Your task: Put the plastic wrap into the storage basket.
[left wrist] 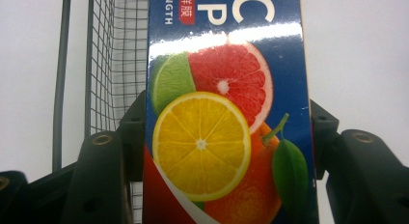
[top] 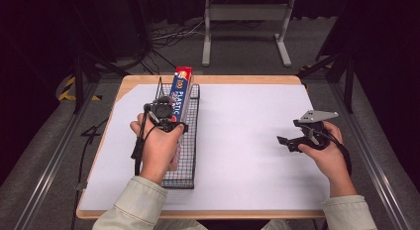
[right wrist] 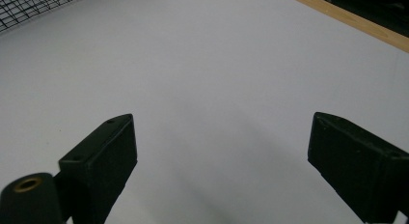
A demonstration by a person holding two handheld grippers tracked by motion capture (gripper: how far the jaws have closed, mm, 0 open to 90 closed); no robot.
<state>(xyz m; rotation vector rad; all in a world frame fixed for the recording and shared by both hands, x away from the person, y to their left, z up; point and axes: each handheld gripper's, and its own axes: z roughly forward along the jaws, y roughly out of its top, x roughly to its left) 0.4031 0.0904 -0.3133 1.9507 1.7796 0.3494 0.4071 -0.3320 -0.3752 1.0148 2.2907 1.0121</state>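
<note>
White sheet [top: 247,141] over wooden table [top: 213,79], dark floor beyond. Left gripper [top: 171,122] clamped on plastic wrap box [left wrist: 226,113], both jaws pressed against its sides, box lying lengthwise in wire mesh basket [top: 190,155] at table's left. Right gripper [right wrist: 222,161] held above bare sheet well apart from basket, jaws wide, nothing between.

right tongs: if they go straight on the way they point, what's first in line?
Probably the bare white table cover, since the open right tongs tilt down at it. The wire basket sits off to one side, likely missed.
</note>
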